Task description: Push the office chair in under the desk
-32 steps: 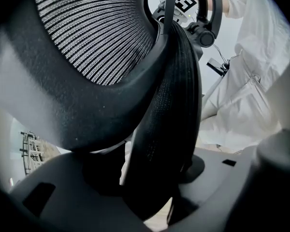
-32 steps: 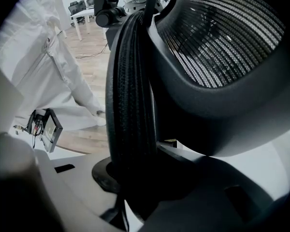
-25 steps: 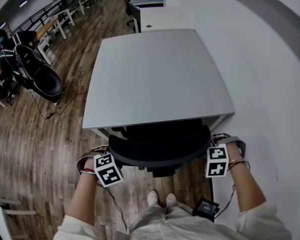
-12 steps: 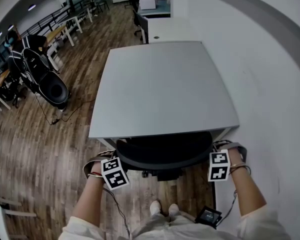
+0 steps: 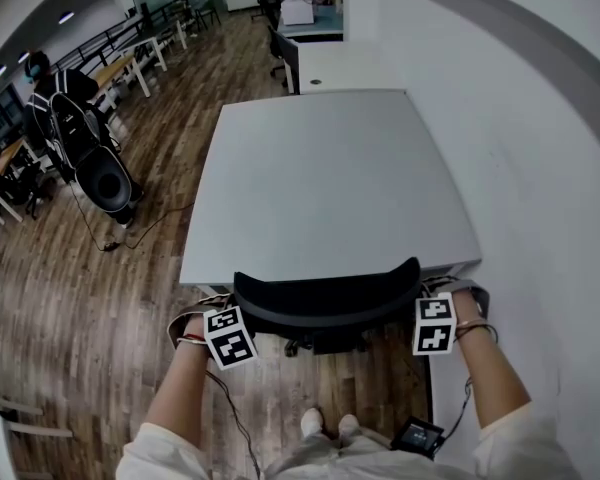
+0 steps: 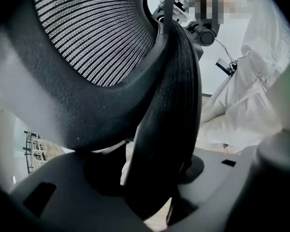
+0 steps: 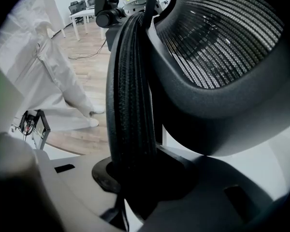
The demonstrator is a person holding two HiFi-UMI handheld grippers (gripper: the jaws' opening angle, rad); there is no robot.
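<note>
The black mesh office chair (image 5: 325, 303) stands at the near edge of the grey desk (image 5: 330, 183), its seat hidden beneath the top and only the curved backrest showing. My left gripper (image 5: 232, 328) holds the backrest's left end and my right gripper (image 5: 432, 318) its right end. In the left gripper view the ribbed backrest edge (image 6: 171, 105) runs down between the jaws of the left gripper (image 6: 154, 178), which are shut on it. The right gripper view shows the same edge (image 7: 130, 81) clamped in the right gripper (image 7: 135, 173).
A white wall (image 5: 550, 188) runs close along the desk's right side. A black stroller-like frame (image 5: 95, 168) and a loose cable (image 5: 130, 233) sit on the wood floor to the left. More desks (image 5: 330, 63) stand beyond. My feet (image 5: 325, 426) are just behind the chair.
The chair has rolled forward under the desk, so its seat no longer shows. Both grippers went forward with the backrest, still clamped on its ends.
</note>
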